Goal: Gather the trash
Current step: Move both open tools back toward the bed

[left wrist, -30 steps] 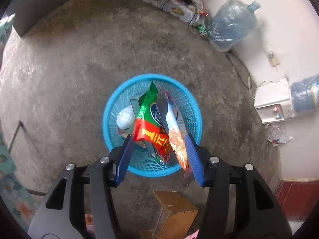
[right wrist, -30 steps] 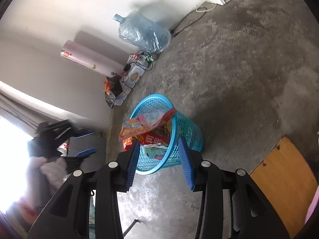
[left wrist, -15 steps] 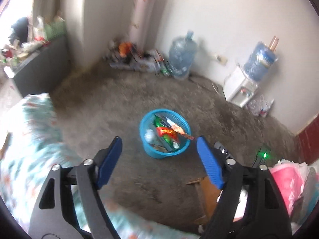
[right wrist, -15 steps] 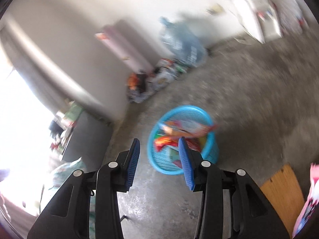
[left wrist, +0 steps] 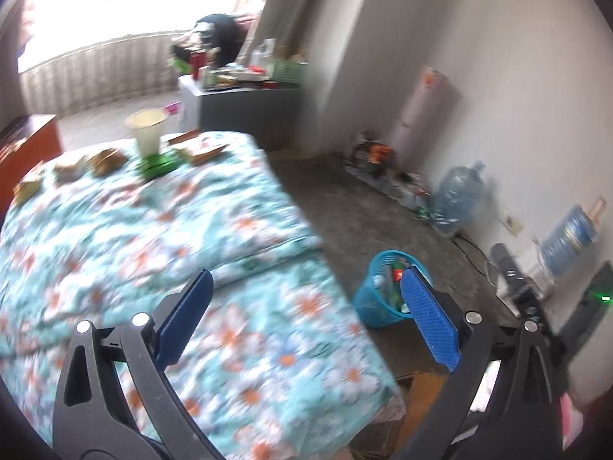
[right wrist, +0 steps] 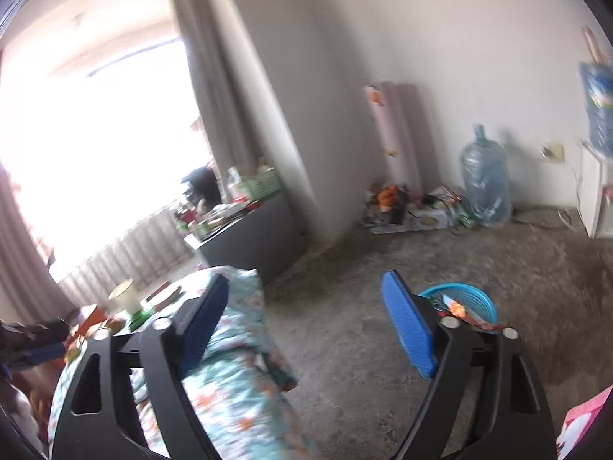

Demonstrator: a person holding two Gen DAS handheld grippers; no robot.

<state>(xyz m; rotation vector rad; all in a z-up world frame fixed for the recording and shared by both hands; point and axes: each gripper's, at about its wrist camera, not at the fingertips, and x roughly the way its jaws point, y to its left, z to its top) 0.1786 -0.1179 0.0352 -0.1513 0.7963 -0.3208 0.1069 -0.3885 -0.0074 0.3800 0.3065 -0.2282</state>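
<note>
Wrappers are seen piled in the blue basket (left wrist: 377, 306) on the floor, just behind the right finger of the left gripper (left wrist: 306, 322). Its jaws are opening wide, with nothing between them. The right gripper (right wrist: 306, 326) is opening too, also empty. A flowered blanket (left wrist: 153, 253) lies under both left fingers.

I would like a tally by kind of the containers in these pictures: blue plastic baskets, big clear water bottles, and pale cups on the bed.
Blue plastic mesh basket on the floor, with wrappers inside: 1
Large clear plastic water bottles: 2
Pale cup on the flowered bed cover: 1
Total: 4
</note>
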